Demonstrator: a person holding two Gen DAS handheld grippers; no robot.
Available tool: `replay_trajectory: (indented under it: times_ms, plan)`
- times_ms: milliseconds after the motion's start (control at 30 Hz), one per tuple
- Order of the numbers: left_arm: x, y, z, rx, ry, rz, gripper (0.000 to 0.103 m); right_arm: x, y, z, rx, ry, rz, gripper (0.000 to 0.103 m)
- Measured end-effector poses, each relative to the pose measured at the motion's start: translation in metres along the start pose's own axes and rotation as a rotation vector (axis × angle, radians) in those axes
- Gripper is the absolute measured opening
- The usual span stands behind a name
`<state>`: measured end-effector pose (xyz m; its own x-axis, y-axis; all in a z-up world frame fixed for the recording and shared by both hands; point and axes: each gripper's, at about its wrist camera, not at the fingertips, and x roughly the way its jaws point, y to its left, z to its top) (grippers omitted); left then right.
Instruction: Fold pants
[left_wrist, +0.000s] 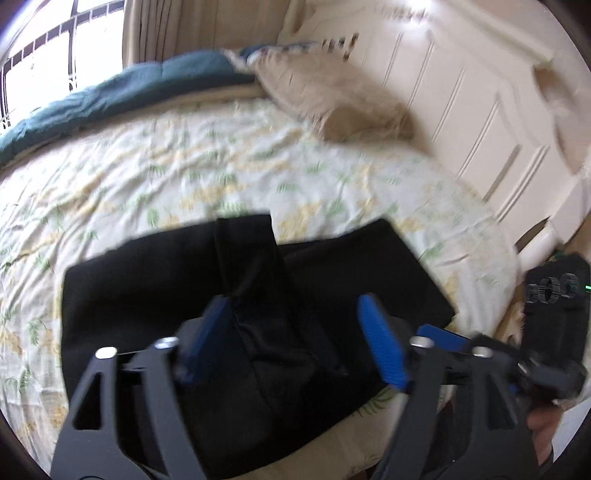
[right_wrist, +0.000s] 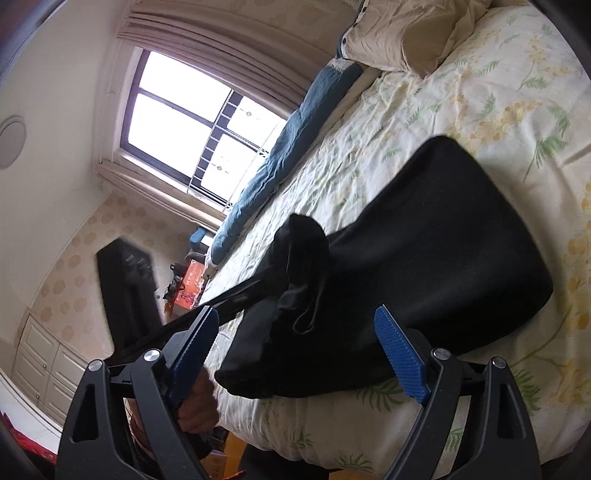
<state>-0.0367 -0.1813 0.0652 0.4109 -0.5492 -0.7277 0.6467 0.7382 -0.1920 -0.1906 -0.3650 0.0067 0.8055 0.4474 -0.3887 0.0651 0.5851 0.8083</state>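
Black pants (left_wrist: 147, 288) lie folded into a wide block on the flowered bed sheet (left_wrist: 184, 166), near the bed's front edge. A raised ridge of black cloth runs up between the jaws of my left gripper (left_wrist: 297, 332), which hangs open just above the pants; the cloth lies close against the left blue pad (left_wrist: 214, 332). In the right wrist view the pants (right_wrist: 443, 240) stretch away to the upper right with a bunched lump at their near end. My right gripper (right_wrist: 299, 343) is open over that end and holds nothing. The left gripper's black body (right_wrist: 125, 288) reaches in from the left.
A beige pillow (left_wrist: 332, 99) and a teal blanket (left_wrist: 129, 88) lie at the far side of the bed, by a white headboard (left_wrist: 461, 110). There is a window (right_wrist: 192, 122) beyond and an orange box (right_wrist: 190, 288) past the bed. A hand (right_wrist: 195, 402) grips a handle.
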Motion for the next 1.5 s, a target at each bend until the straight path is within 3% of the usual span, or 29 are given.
replay_trajectory:
  times_ms: [67,100,233,500,700,733,867,900,1067,1267,1500]
  plan:
    - [-0.022,0.014,0.001,-0.031,-0.065,0.011,0.084,-0.002,0.005,0.006,-0.022,-0.006,-0.003,0.085]
    - [-0.033,0.026,0.0,-0.056,-0.098,0.022,0.09,-0.001,0.006,0.01,-0.028,0.0,0.0,0.085]
    - [-0.057,0.076,-0.006,-0.164,-0.157,0.097,0.094,0.018,0.004,0.03,-0.016,0.036,0.042,0.085]
    - [-0.071,0.194,-0.065,-0.466,-0.093,0.23,0.095,0.098,-0.003,0.048,0.022,0.214,0.068,0.085]
    - [-0.072,0.222,-0.102,-0.535,-0.055,0.239,0.095,0.137,0.008,0.037,-0.015,0.355,0.093,0.085]
    - [-0.071,0.223,-0.105,-0.541,-0.052,0.231,0.095,0.142,0.011,0.035,-0.034,0.373,0.075,0.08]
    - [-0.067,0.224,-0.113,-0.563,-0.042,0.197,0.095,0.162,0.011,0.023,-0.047,0.465,0.004,0.021]
    - [-0.065,0.223,-0.114,-0.567,-0.037,0.185,0.095,0.166,0.011,0.02,-0.056,0.477,-0.011,0.019]
    - [-0.058,0.213,-0.113,-0.537,-0.02,0.162,0.095,0.155,0.032,0.026,-0.118,0.442,-0.002,0.013]
    - [-0.056,0.202,-0.104,-0.515,-0.021,0.129,0.095,0.107,0.065,0.06,-0.206,0.338,0.044,0.012]
    - [-0.045,0.182,-0.091,-0.501,-0.011,0.073,0.095,0.049,0.043,0.09,-0.217,0.248,-0.028,0.012]
